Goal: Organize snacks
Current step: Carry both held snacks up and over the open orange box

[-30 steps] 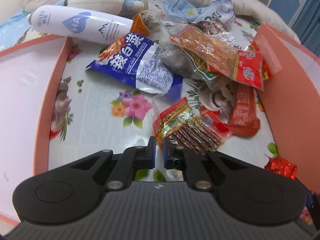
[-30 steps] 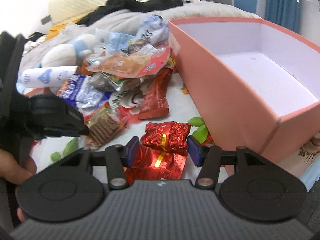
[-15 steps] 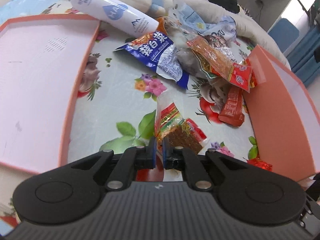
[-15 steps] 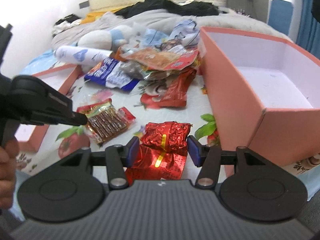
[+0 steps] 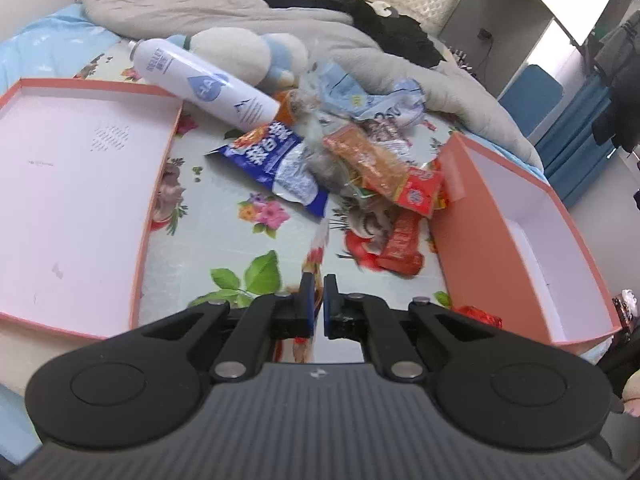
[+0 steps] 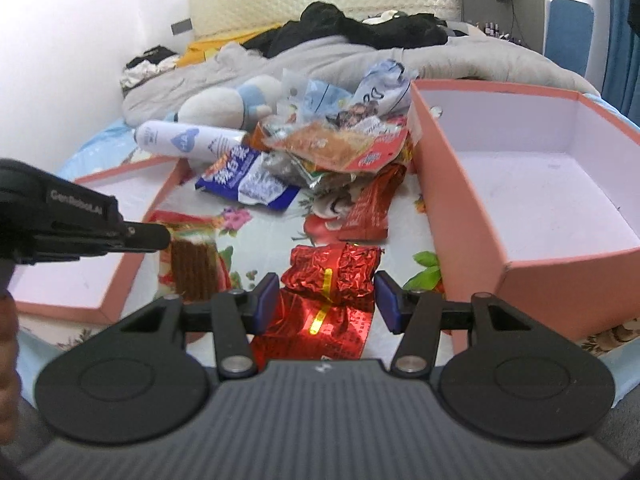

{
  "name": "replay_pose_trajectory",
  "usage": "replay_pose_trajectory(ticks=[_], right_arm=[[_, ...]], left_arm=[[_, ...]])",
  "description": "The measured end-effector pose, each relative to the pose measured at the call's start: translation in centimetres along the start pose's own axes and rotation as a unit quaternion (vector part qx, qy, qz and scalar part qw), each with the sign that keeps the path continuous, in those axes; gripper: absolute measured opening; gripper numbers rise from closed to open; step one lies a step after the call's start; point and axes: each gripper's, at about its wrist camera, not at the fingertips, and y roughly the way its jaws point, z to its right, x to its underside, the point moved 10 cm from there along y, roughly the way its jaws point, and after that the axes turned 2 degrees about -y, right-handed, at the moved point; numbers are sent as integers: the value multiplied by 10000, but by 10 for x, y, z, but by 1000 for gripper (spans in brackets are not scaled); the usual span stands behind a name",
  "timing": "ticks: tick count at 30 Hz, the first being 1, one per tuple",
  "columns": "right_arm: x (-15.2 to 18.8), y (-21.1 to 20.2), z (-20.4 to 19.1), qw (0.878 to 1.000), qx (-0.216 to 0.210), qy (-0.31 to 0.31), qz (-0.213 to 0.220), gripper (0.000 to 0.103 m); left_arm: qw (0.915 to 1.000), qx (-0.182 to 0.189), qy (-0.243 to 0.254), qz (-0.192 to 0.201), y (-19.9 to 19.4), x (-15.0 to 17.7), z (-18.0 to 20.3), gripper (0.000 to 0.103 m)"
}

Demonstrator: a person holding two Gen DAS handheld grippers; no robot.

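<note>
- Left wrist view: the left gripper [image 5: 316, 300] has its fingers pressed nearly together, pinching the top edge of a snack packet [image 5: 316, 248], which hangs edge-on and blurred above the flowered sheet [image 5: 256, 216]. The shallow lid [image 5: 76, 184] lies to the left, the deep box [image 5: 520, 224] to the right, and the snack pile [image 5: 360, 160] sits between them, with a white bottle [image 5: 200, 84] and a plush toy [image 5: 244, 52] behind it.
- Doing this step well, as I judge it: keep the pinch firm, carry the packet clear of the box wall, and let go only once it is over the box floor.
- Right wrist view: the right gripper [image 6: 326, 296] has its fingers spread on either side of a red foil pack [image 6: 332, 268], apparently not touching it. The packet of brown sticks [image 6: 196, 264] dangles from the left gripper just beside the lid.
- The surface is a bed with a soft, uneven sheet; a grey blanket [image 6: 320, 60], dark clothes and a padded headboard lie behind.
</note>
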Motion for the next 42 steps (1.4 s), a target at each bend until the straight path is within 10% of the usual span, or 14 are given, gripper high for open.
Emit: replay_pose_trajectory(ticks=[29, 42], right_arm=[[-138, -98, 73, 9933, 27, -282, 1124, 55], [-149, -84, 183, 9925, 727, 72, 982, 55]], left_arm=[[9868, 728, 974, 1072, -81, -95, 180, 0], [9781, 1231, 1590, 534, -4, -84, 295, 0]])
